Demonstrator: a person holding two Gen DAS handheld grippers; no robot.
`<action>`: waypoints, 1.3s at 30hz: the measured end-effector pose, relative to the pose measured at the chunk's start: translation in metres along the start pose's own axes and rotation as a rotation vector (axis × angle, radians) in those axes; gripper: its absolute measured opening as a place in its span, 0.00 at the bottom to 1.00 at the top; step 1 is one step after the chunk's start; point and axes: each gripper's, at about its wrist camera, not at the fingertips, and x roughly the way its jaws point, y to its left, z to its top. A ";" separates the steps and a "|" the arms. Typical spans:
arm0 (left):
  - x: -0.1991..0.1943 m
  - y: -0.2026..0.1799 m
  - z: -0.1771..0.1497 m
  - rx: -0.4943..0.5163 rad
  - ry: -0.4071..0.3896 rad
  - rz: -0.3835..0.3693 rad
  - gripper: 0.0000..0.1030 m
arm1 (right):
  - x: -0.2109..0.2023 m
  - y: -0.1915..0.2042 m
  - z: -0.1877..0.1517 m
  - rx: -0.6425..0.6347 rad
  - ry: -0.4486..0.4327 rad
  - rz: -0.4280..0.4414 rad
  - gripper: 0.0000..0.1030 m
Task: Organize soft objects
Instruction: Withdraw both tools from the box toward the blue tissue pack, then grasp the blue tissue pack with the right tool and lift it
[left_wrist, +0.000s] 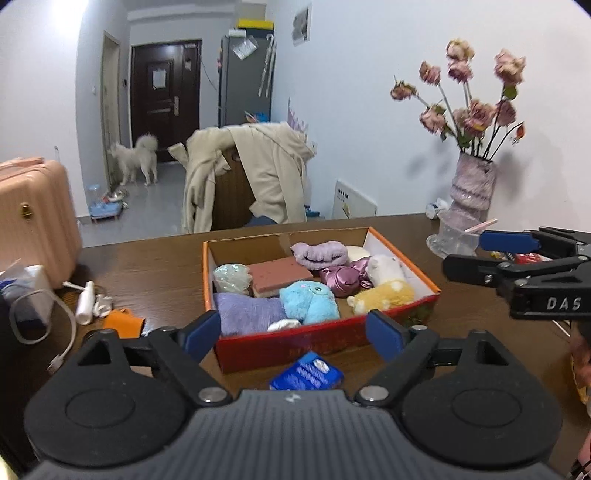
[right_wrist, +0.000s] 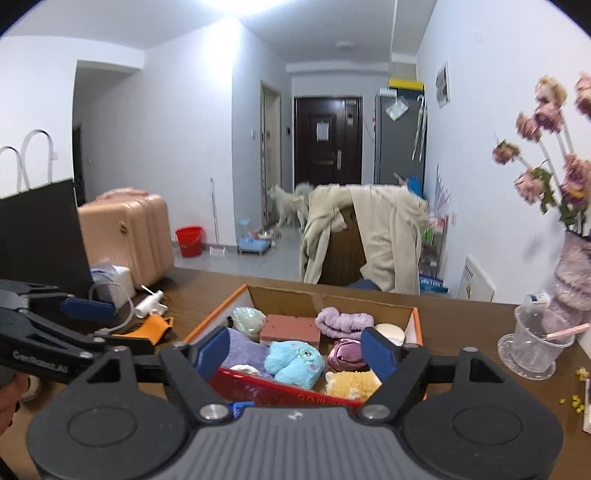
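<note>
A red and orange cardboard box (left_wrist: 325, 339) stands on the brown table, and its orange rim (right_wrist: 214, 321) also shows in the right wrist view. Inside lie a blue plush (left_wrist: 308, 301), a yellow plush (left_wrist: 384, 299), a purple towel (left_wrist: 247, 312), a lilac headband (left_wrist: 321, 253), a pink satin scrunchie (left_wrist: 341, 280), a brick-coloured block (left_wrist: 282, 275) and a white plush (left_wrist: 386, 269). My left gripper (left_wrist: 293, 330) hovers open before the box's near wall, holding nothing. My right gripper (right_wrist: 295, 347) is open too, above the box's near right corner, also empty.
A vase of dried roses (left_wrist: 471, 188) and a clear plastic cup (left_wrist: 456, 238) stand at the table's far right. A blue packet (left_wrist: 306, 374) lies in front of the box. An orange item (left_wrist: 122, 323), a white cable and a black bag (right_wrist: 40, 229) crowd the left.
</note>
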 end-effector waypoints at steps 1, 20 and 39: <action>-0.011 -0.003 -0.006 0.002 -0.012 0.005 0.88 | -0.011 0.001 -0.003 0.003 -0.013 0.001 0.80; -0.141 -0.051 -0.151 -0.034 -0.078 0.038 1.00 | -0.150 0.038 -0.140 0.017 -0.012 0.116 0.94; -0.003 -0.001 -0.111 -0.133 0.034 0.023 0.99 | -0.015 0.024 -0.118 0.075 0.109 0.100 0.85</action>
